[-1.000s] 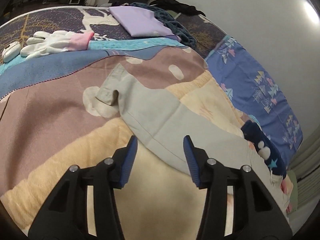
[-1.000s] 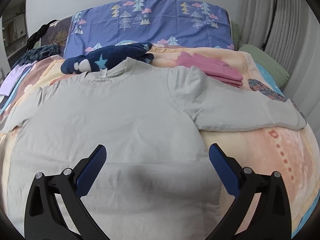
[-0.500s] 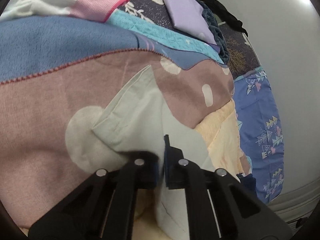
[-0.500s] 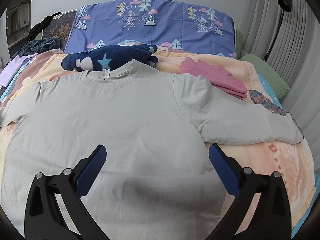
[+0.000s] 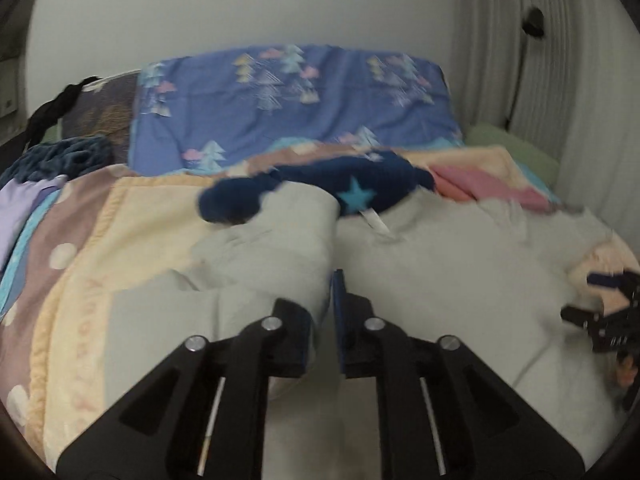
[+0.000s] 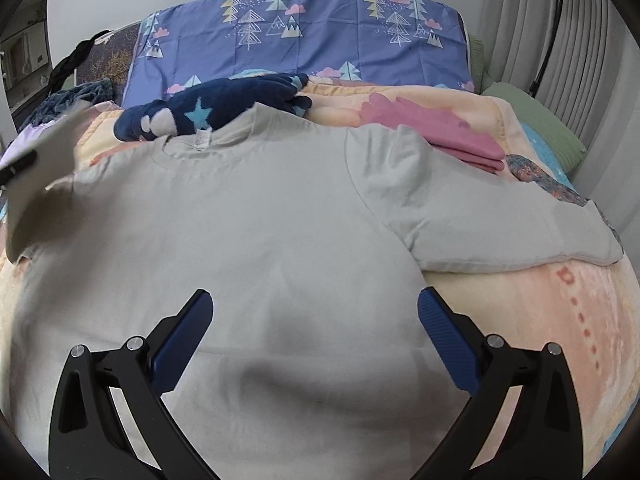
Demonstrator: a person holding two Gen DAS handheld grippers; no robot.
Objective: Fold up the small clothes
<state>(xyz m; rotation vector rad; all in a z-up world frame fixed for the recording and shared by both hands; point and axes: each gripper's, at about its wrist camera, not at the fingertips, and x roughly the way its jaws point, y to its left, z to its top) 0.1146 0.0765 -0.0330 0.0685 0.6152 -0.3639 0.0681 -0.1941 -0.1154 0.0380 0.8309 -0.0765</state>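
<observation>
Left gripper [image 5: 329, 308] pinched tight on the left sleeve [image 5: 276, 248] of the grey T-shirt [image 6: 256, 240], fingers pressed together with cloth between them, sleeve lifted and drawn over the shirt's body toward its middle. Right gripper [image 6: 314, 332] spread wide above the lower chest of the T-shirt, nothing between its blue pads [image 6: 446, 344]. Spread flat on the blanket [image 6: 540, 312], collar toward the blue tree-print pillow [image 6: 304, 36], with the right sleeve [image 6: 500, 224] stretched straight out away from the body. Seen only from the left wrist, and blurred: the fold line of the raised sleeve, the bare yellow strip of blanket uncovered beside the shirt, and the right gripper [image 5: 600, 316] as a dark shape at the far side of the shirt. Seen only from the right wrist: the whole chest of the shirt lying smooth, the collar tag [image 6: 202, 136], and the lifted sleeve as a pale blurred flap at the shirt's left shoulder. Navy star-print garment [image 6: 212, 110] touching the collar on the pillow side. Folded pink cloth [image 6: 432, 132] just beyond the right shoulder, between shirt and green pillow [image 6: 536, 120].
</observation>
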